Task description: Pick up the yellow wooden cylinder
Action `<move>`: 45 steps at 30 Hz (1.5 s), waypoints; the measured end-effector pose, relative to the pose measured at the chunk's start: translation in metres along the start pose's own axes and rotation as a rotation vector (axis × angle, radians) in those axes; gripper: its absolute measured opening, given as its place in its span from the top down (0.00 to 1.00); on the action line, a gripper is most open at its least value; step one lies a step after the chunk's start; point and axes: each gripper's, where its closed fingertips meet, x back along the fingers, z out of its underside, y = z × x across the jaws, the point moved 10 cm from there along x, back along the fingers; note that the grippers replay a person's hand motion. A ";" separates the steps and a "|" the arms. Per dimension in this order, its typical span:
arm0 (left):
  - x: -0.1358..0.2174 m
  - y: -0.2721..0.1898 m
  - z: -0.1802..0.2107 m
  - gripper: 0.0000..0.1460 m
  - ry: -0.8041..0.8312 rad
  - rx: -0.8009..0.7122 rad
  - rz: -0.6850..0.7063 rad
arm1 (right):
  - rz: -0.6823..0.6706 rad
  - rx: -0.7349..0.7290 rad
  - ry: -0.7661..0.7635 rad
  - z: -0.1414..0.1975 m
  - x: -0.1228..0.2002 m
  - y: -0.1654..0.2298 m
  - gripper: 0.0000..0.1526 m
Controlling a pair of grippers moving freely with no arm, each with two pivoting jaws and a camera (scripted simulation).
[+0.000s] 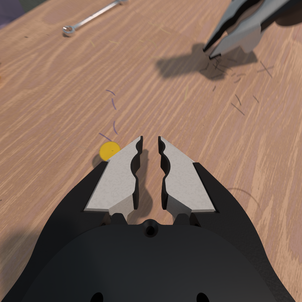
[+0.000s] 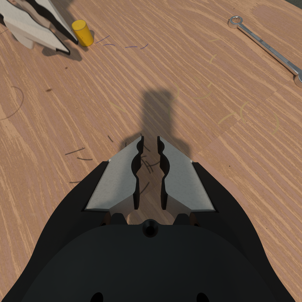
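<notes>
1. Two grippers hover over the wooden table (image 1: 49, 101), and neither holds anything.
2. Leftmost in the left wrist view stands the yellow wooden cylinder (image 1: 109, 150), upright on the table, just outside the left gripper (image 1: 150, 138) and partly hidden behind its left finger (image 1: 121, 171).
3. The left gripper's jaws stand narrowly apart with only bare table between them; the gap looks tighter than the cylinder's top.
4. To grasp well, I judge it should widen, shift left until the cylinder sits centred between the fingers, then close gently so the piece does not tip.
5. Far right, the right gripper (image 2: 150, 138), also narrowly parted and empty, waits well apart; a metal wrench (image 1: 93, 16) lies beyond.
</notes>
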 end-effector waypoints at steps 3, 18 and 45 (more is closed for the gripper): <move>0.007 0.010 -0.004 0.83 -0.072 0.063 -0.062 | -0.002 0.001 0.000 0.000 0.000 0.000 0.90; -0.001 0.024 0.007 0.81 0.097 0.139 -0.289 | -0.004 0.001 0.003 0.000 -0.001 0.000 0.90; -0.002 0.019 0.003 0.82 0.040 0.107 -0.236 | -0.011 -0.003 -0.036 -0.003 0.002 0.004 0.90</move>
